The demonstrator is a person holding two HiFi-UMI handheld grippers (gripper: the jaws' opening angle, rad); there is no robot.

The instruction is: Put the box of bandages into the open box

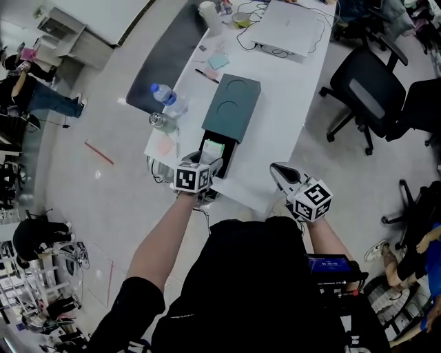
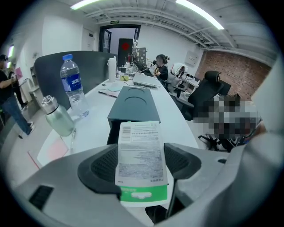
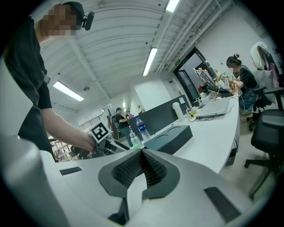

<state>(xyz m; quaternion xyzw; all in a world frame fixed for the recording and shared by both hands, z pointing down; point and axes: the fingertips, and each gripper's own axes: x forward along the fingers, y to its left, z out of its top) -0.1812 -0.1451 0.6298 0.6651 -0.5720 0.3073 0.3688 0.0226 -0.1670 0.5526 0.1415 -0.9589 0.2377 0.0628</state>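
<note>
My left gripper (image 2: 141,165) is shut on a white and green box of bandages (image 2: 140,162), which sticks forward between the jaws. In the head view the bandage box (image 1: 211,149) hangs over the open near end of the dark teal box (image 1: 232,108) on the white table (image 1: 275,131). The same teal box (image 2: 132,103) lies straight ahead in the left gripper view, its open end toward me. My right gripper (image 1: 279,174) hovers off the table's near edge, its jaws pressed together with nothing between them (image 3: 141,165).
A water bottle (image 1: 167,98) and a steel flask (image 1: 162,122) stand left of the teal box. Farther back lie sticky notes (image 1: 218,61), a pen, a white cup (image 1: 210,15) and a laptop (image 1: 286,27). Office chairs (image 1: 368,89) stand to the right.
</note>
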